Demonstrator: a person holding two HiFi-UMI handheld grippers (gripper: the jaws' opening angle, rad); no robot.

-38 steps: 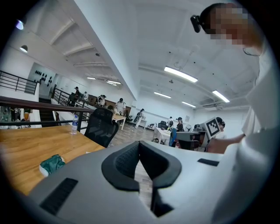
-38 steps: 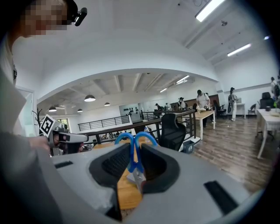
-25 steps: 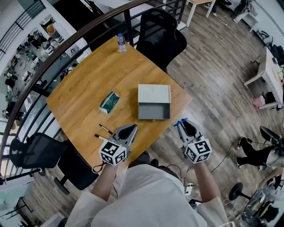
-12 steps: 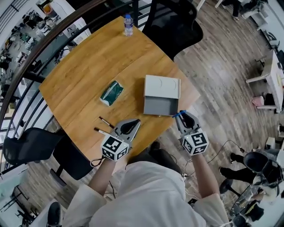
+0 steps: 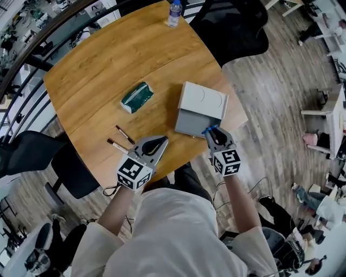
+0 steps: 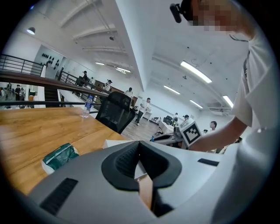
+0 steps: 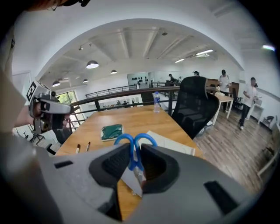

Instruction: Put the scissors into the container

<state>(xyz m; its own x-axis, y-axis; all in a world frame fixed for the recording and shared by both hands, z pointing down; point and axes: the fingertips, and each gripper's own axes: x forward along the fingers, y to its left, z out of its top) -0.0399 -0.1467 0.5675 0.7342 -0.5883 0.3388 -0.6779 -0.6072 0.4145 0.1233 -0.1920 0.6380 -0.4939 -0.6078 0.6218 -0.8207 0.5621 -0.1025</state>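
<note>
The scissors (image 7: pixel 134 143) have blue handles (image 5: pixel 208 130) and are clamped between the jaws of my right gripper (image 5: pixel 215 135), handles pointing forward. The container (image 5: pixel 190 122) is a shallow grey box whose pale lid (image 5: pixel 204 99) lies open behind it. It sits near the table's right edge. The scissors' handles reach the container's near right corner. My right gripper (image 7: pixel 133 168) looks over the table toward the lid (image 7: pixel 170 142). Left of it, my left gripper (image 5: pixel 153 146) hovers over the table's near edge, shut with nothing in it. Its own view shows its jaws (image 6: pixel 140 153) closed.
A green packet (image 5: pixel 136 97) lies left of the container. Two pens (image 5: pixel 121 139) lie near the left gripper. A water bottle (image 5: pixel 173 13) stands at the wooden table's (image 5: pixel 108 59) far corner, a black chair (image 5: pixel 232 24) beyond it. A railing runs along the left.
My right gripper has carried the scissors forward and left, from off the table's edge up to the container's near corner. The left gripper has stayed by the near edge.
</note>
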